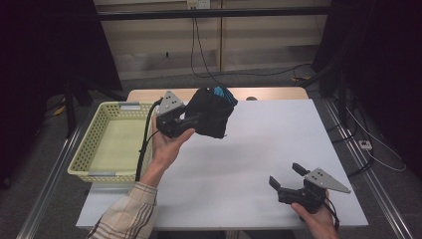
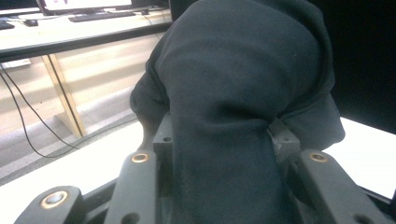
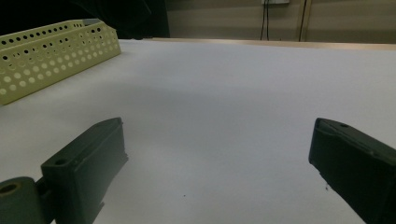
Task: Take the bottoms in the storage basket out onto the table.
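Note:
A black garment [image 1: 211, 112] with a blue patch at its top hangs bunched above the white table [image 1: 259, 149], near the back left. My left gripper [image 1: 191, 122] is shut on it; in the left gripper view the black cloth [image 2: 238, 93] is pinched between the two jaws and bulges above them. My right gripper [image 1: 287, 177] rests low at the table's front right, open, with nothing between its fingers. In the right gripper view the right gripper [image 3: 217, 156] has its jaws spread wide over bare table [image 3: 224, 93].
A pale yellow perforated basket [image 1: 94, 144] stands at the table's left edge, empty inside; its wall [image 3: 51, 53] shows in the right gripper view. Cables hang down the back wall and lie on the floor behind the table.

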